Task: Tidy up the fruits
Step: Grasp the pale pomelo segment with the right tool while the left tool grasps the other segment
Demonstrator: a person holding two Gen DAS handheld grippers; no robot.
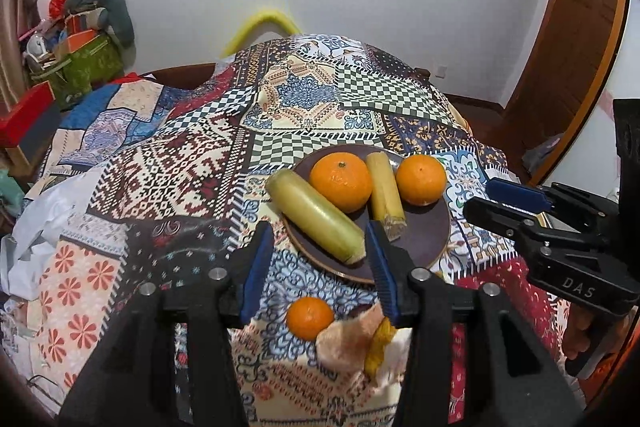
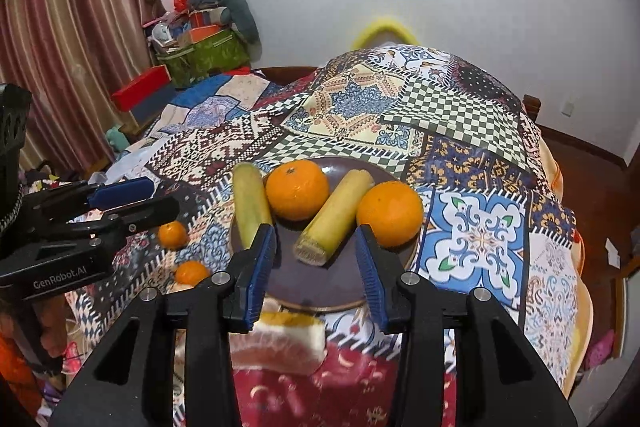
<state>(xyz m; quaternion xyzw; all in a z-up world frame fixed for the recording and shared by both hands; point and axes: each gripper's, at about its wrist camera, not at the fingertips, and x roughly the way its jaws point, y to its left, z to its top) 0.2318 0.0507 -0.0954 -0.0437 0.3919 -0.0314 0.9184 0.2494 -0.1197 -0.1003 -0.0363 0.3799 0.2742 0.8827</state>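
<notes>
Left wrist view looks down on a patchwork cloth (image 1: 192,167) spread over the table, with a dark plate (image 1: 428,239) toward its near right part. On the plate lie two big oranges and two pale yellow-green stalks. One orange (image 1: 341,181) sits at the middle of the plate, touching both stalks; the other orange (image 1: 421,179) rests on the plate's right rim. The longer stalk (image 1: 316,215) lies across the plate's left edge, part of it hanging over the cloth, and the shorter stalk (image 1: 385,195) lies between the two oranges. Off the plate, at the near edge of the cloth, a small orange (image 1: 310,318) sits just beside a piece of peeled fruit (image 1: 344,341), possibly pomelo, though the view there is partly blocked.

Left gripper (image 1: 320,267) hangs above the plate's near rim with its jaws spread wide and nothing between them. Right gripper (image 2: 316,263) likewise stands open and unloaded above the plate's near edge. From the right wrist view, a second small orange (image 2: 173,234) shows on the cloth left of the plate.
</notes>
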